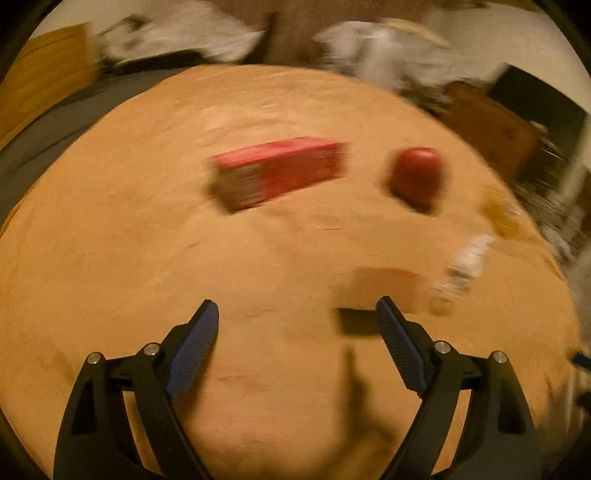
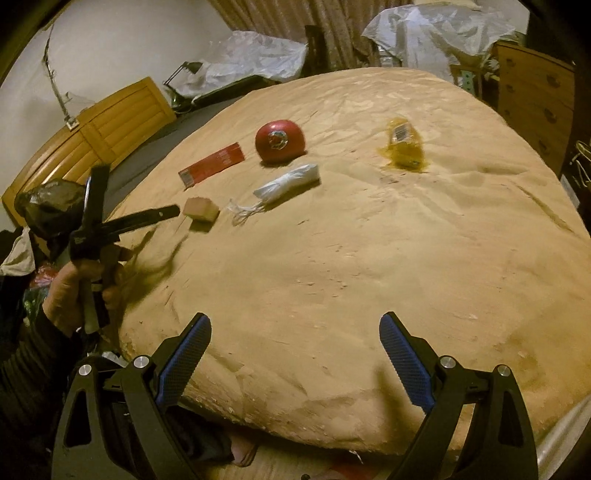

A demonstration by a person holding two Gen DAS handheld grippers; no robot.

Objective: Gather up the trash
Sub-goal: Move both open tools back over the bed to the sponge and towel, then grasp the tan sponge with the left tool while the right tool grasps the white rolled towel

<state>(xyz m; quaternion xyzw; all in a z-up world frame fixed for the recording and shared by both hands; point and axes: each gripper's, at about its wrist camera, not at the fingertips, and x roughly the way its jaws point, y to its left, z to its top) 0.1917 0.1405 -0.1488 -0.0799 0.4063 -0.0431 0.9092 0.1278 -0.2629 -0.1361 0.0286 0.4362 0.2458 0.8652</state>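
Trash lies on a tan bedspread (image 2: 369,258). A flat red box (image 2: 211,164) (image 1: 277,171), a round red tin (image 2: 279,141) (image 1: 417,173), a small tan box (image 2: 201,209) (image 1: 388,286), a rolled white plastic bag (image 2: 288,184) (image 1: 467,258) and a yellow wrapper (image 2: 404,146) (image 1: 500,214). My left gripper (image 1: 297,314) is open and empty, hovering just short of the tan box; it also shows in the right wrist view (image 2: 147,218). My right gripper (image 2: 295,325) is open and empty over the bed's near edge. The left wrist view is motion-blurred.
A wooden headboard (image 2: 110,122) stands at the left. Plastic-covered heaps (image 2: 436,33) and a curtain are behind the bed. A wooden dresser (image 2: 535,99) stands at the right. A hand (image 2: 74,291) holds the left gripper beside a dark bag (image 2: 48,206).
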